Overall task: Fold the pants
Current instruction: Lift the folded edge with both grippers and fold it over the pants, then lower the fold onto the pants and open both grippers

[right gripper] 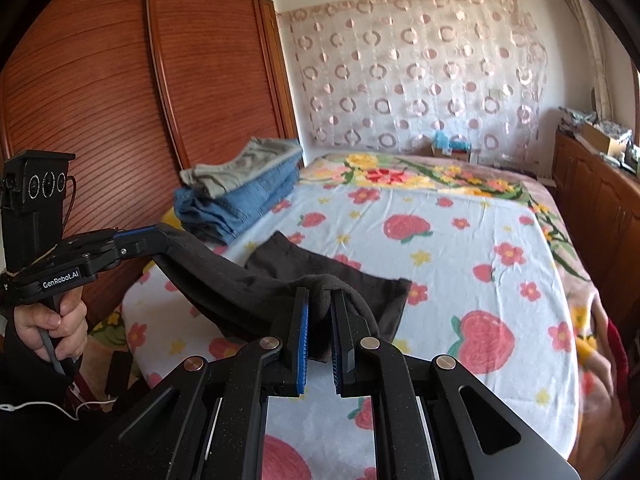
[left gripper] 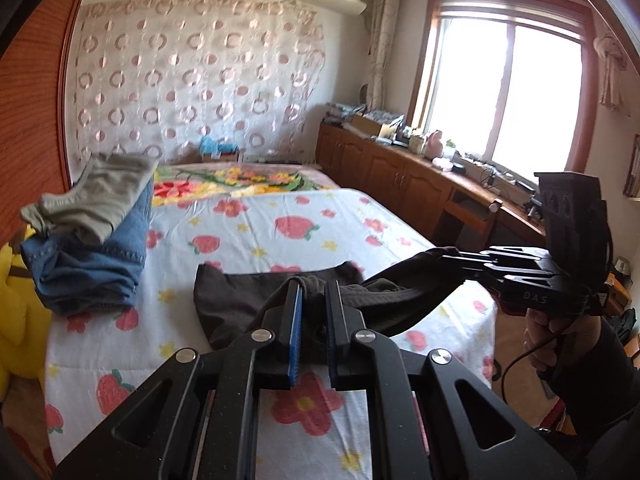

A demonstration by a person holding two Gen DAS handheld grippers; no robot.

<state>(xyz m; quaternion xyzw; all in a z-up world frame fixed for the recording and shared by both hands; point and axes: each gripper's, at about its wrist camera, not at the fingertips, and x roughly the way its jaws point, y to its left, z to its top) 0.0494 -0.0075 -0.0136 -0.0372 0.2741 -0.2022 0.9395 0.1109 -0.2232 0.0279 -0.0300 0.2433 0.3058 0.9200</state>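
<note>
Dark brown pants (left gripper: 240, 300) hang between my two grippers above the strawberry-print bedsheet (left gripper: 260, 232), with their far part resting on the bed. My left gripper (left gripper: 314, 286) is shut on one bunched edge of the pants. My right gripper (right gripper: 320, 294) is shut on the other edge of the pants (right gripper: 280, 264). In the left wrist view the right gripper (left gripper: 448, 256) reaches in from the right. In the right wrist view the left gripper (right gripper: 160, 236) reaches in from the left. The cloth sags between them.
A stack of folded clothes, blue jeans (left gripper: 92, 264) under a grey-green garment (left gripper: 100, 196), sits at the bed's left edge by the wooden wardrobe (right gripper: 120, 100). Wooden cabinets (left gripper: 400, 176) with clutter run under the window on the right. A yellow soft toy (left gripper: 16, 300) lies at far left.
</note>
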